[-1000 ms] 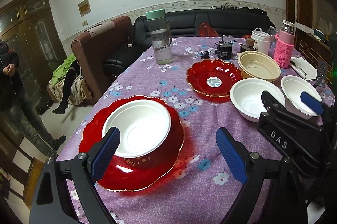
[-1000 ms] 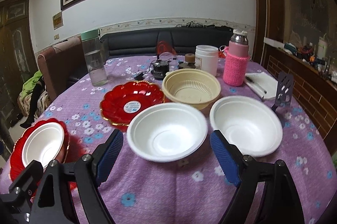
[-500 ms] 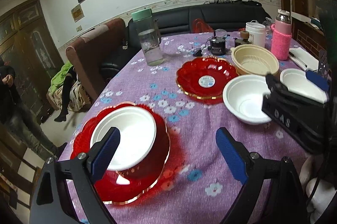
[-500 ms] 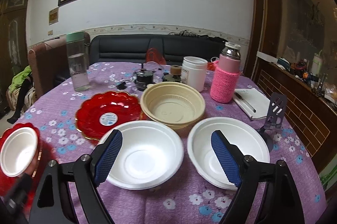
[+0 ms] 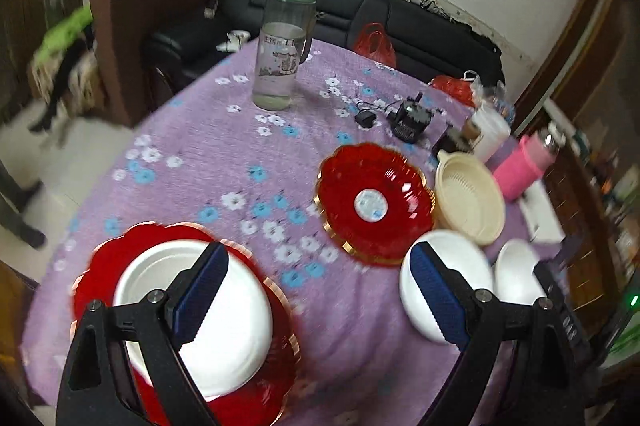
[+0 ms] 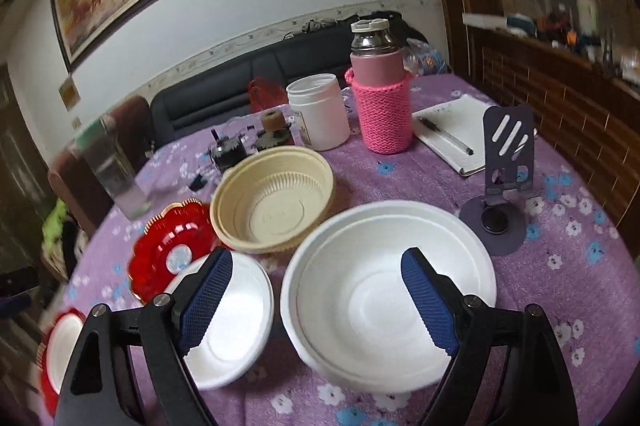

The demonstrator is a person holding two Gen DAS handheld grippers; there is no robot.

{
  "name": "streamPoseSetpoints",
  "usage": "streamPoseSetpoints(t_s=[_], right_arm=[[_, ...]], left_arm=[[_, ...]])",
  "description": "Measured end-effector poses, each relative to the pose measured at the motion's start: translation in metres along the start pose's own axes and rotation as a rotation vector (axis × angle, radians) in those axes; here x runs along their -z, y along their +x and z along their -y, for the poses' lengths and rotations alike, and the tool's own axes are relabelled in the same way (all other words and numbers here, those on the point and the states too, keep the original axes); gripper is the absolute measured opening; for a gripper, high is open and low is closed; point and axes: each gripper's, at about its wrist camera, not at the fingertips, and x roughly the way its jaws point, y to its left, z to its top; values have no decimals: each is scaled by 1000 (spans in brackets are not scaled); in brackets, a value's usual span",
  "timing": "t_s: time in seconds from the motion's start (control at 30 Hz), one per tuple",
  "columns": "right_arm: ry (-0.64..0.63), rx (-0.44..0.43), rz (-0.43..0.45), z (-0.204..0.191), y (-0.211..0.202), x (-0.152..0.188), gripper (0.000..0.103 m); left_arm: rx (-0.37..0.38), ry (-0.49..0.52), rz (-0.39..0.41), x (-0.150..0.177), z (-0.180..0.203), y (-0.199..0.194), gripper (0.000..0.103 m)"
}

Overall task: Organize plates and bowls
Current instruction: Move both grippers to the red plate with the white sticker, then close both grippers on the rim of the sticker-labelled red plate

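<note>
Left gripper [image 5: 320, 290]: held wide open, nothing gripped, above white bowl [image 5: 192, 322] nested in red plate [image 5: 256, 390] at near table edge. Right gripper [image 6: 316, 300]: spread open, empty, over large white bowl [image 6: 372, 290]; 2nd red plate [image 6: 168, 258], beige bowl [image 6: 272, 197] seen behind on purple cloth [image 6: 400, 177].

My left gripper [image 5: 316, 290] has risen and now looks more steeply down on the table; the white bowl [image 5: 200, 322] in its red plate [image 5: 256, 394] has slid from between the fingers to 7 o'clock, under the left finger. My right gripper [image 6: 316, 302] has moved to the right and nearer: the right white bowl [image 6: 380, 290], before at 4 o'clock, now lies between the fingers, and the other white bowl [image 6: 232, 322] has passed to 8 o'clock. The jaws of both are spread as before.
</note>
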Motion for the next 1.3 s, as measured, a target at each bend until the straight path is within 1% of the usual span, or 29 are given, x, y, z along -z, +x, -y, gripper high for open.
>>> streamPoseSetpoints(t_s=[0.1, 0.2, 0.23, 0.3, 0.37, 0.47, 0.53, 0.63, 0.77, 0.87, 0.9, 0.97, 1.07, 1.13, 1.23, 1.3], right_arm=[[56, -116, -33, -3, 4, -14, 89], [115, -285, -84, -14, 16, -24, 90], [125, -346, -114, -19, 23, -27, 90], [122, -461, -208, -36, 44, -31, 90], [109, -521, -314, -53, 68, -32, 89], [83, -528, -402, -71, 92, -34, 83], [72, -520, -440, -79, 100, -33, 83], [57, -537, -466, -86, 104, -34, 83], [62, -609, -474, -97, 113, -32, 83], [70, -643, -509, -114, 126, -28, 83], [69, -640, -525, -120, 132, -27, 83], [47, -609, -537, -131, 140, -26, 83], [-14, -524, -546, -137, 153, -29, 83], [-25, -465, -555, -132, 160, -29, 83], [-26, -359, -536, -115, 164, -33, 82], [3, -344, -532, -104, 165, -35, 82]], left_arm=[[38, -42, -54, -17, 1, 23, 92], [62, -52, -86, -28, 5, 41, 92], [57, -48, -87, -30, 7, 46, 92], [49, -33, -82, -36, 9, 54, 92], [36, -37, -90, -41, 7, 65, 92], [49, -80, -135, -45, -1, 83, 92], [60, -109, -168, -45, -8, 93, 92], [51, -120, -177, -44, -17, 101, 92], [27, -141, -194, -43, -30, 108, 92], [18, -155, -195, -43, -39, 108, 92], [15, -159, -192, -44, -40, 107, 92], [20, -166, -190, -44, -42, 105, 92], [22, -148, -181, -45, -40, 101, 92], [22, -133, -173, -45, -38, 99, 92], [31, -141, -173, -47, -39, 99, 92], [33, -137, -174, -47, -38, 101, 92]])
